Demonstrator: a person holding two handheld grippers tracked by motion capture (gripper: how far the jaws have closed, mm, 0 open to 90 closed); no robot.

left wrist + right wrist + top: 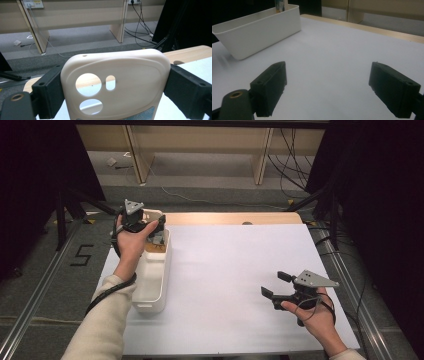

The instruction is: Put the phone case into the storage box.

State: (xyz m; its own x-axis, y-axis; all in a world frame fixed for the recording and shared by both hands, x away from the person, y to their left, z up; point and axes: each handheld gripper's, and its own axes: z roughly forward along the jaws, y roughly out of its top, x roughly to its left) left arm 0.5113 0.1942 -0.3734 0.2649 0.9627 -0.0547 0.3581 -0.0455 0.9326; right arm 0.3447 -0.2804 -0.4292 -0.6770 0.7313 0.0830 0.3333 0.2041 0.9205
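Observation:
A cream phone case [130, 75] with round camera cut-outs stands upright between the two black jaws of my left gripper [115, 83], which is shut on its sides. In the high view this gripper [149, 223] holds the case [153, 214] over the far end of a long white bin [156, 285] at the table's left. At the near right my right gripper [275, 284] hovers just above the white sheet. Its jaws [332, 87] stand wide apart with nothing between them, pointing toward the bin [262, 32].
A white sheet [225, 270] covers most of the wooden table [235, 218]. A small brownish item [155, 248] lies in the bin's far end. Beyond the table are grey floor, wooden furniture legs and cables [292, 165]; dark curtains flank both sides.

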